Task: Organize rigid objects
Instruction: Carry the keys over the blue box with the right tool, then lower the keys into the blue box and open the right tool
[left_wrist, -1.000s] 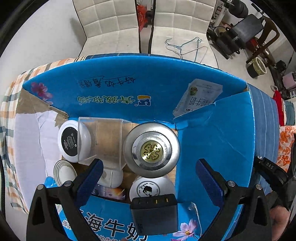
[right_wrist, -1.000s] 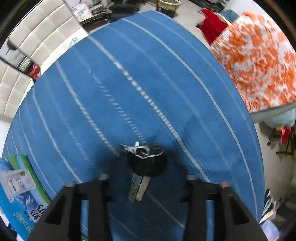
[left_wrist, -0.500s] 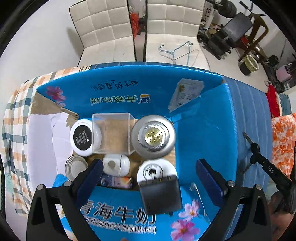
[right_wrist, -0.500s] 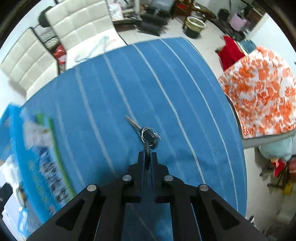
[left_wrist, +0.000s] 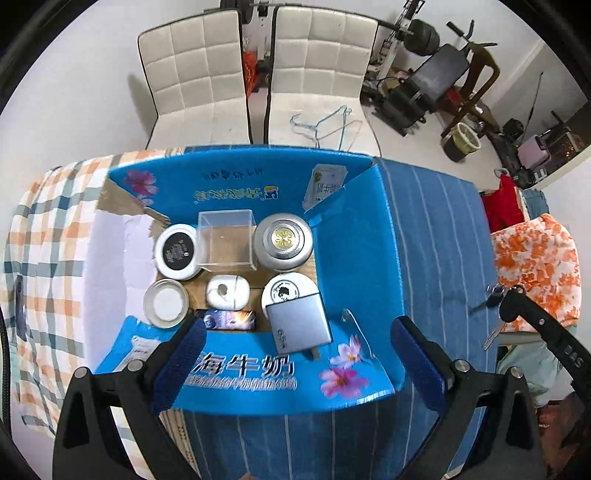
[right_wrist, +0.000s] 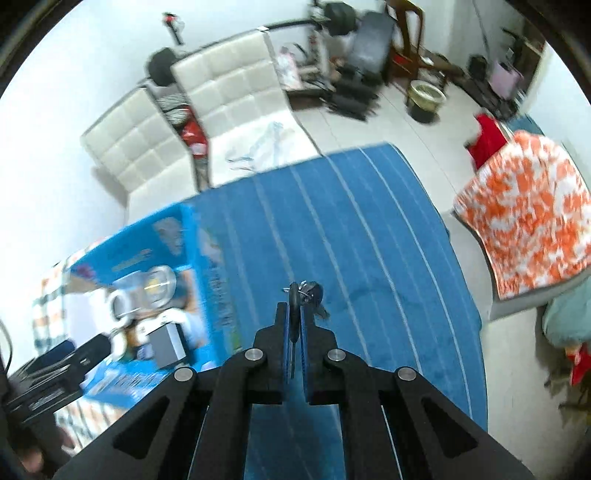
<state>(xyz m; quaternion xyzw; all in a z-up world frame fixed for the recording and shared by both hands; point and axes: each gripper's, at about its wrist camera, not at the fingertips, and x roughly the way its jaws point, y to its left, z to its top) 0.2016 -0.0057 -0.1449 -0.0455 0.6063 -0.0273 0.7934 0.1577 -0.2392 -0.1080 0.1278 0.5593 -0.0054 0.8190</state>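
Note:
My right gripper (right_wrist: 293, 314) is shut on a bunch of keys (right_wrist: 304, 293), held in the air above the blue striped cloth (right_wrist: 369, 240); the black key head and ring stick out past the pads. In the left wrist view the same keys (left_wrist: 495, 295) hang at the right, beside the right gripper's arm. My left gripper (left_wrist: 295, 350) is open and empty, high above the blue cardboard box (left_wrist: 354, 236). Inside the box lie a silver round tin (left_wrist: 283, 240), a clear plastic cube (left_wrist: 226, 236), a white jar with a black lid (left_wrist: 178, 251), a grey power bank (left_wrist: 298, 326) and other small items.
Two white padded chairs (left_wrist: 251, 74) stand behind the table. A plaid cloth (left_wrist: 44, 229) covers the table's left part. An orange-and-white cushion (left_wrist: 535, 262) lies to the right. Exercise gear and a bin (left_wrist: 463, 140) sit on the floor at the back right.
My right gripper closed on the keys lying on the blue cloth and lifted them up, turning toward the box. The left gripper rose, so the box looks smaller.

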